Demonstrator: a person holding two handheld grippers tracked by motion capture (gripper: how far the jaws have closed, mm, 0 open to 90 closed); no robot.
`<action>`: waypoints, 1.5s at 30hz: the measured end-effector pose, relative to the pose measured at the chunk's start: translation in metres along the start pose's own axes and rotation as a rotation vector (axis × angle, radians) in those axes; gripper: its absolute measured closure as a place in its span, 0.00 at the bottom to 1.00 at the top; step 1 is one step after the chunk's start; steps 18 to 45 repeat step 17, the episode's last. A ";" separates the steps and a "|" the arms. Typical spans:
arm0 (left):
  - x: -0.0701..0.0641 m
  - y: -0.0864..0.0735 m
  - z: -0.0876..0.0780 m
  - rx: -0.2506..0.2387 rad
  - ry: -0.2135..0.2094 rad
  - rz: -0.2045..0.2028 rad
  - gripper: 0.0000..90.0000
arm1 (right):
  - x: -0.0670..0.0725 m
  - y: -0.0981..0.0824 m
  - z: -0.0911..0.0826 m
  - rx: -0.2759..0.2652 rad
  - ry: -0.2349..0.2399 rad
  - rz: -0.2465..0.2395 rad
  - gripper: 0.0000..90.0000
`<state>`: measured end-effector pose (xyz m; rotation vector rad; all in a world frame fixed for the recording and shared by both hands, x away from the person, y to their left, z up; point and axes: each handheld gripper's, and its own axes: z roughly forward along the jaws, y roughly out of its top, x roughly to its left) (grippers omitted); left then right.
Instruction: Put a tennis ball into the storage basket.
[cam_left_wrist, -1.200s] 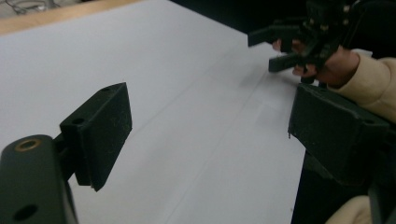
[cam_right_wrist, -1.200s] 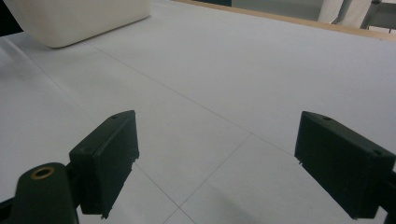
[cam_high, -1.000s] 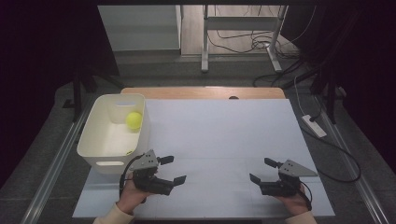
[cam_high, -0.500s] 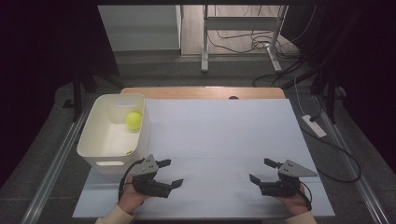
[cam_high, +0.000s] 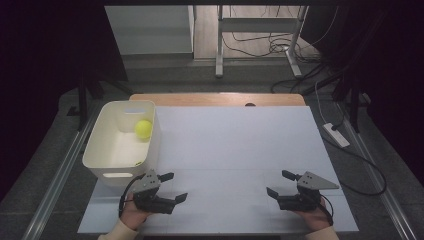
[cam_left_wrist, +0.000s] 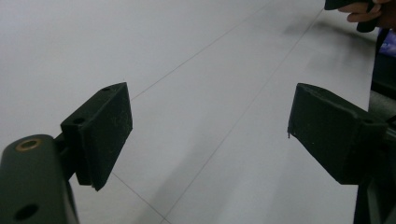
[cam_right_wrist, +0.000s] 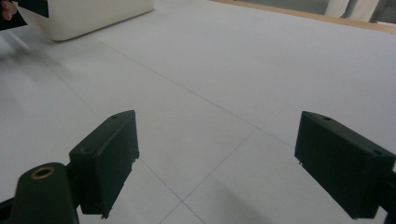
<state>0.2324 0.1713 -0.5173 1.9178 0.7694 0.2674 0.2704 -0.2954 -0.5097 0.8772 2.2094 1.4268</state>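
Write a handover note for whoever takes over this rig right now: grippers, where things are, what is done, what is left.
Left gripper: jaws open, nothing between them, low over the white sheet near the front corner of the white bin.
Right gripper: jaws open, nothing held, low over the sheet at the front right.
Yellow ball: lies inside the bin, at its far right corner.
Done: by the look of it, the ball is in the bin and both grippers are free.
Left: nothing else lies on the sheet to handle; if the ball must come out again, the left gripper is the nearer one.

Matt black plastic tongs (cam_high: 172, 187), smooth white tabletop (cam_high: 235, 145), glossy cream plastic bin (cam_high: 112, 167), fuzzy yellow ball (cam_high: 143, 129)
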 end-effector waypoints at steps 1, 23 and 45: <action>0.000 -0.001 -0.001 0.002 0.002 0.001 0.16 | 0.000 0.000 0.000 0.002 0.005 0.000 0.15; 0.001 0.000 -0.001 -0.001 -0.002 -0.010 0.16 | 0.001 -0.001 0.001 0.013 0.010 -0.004 0.15; 0.001 0.000 -0.001 -0.001 -0.002 -0.010 0.16 | 0.001 -0.001 0.001 0.013 0.010 -0.004 0.15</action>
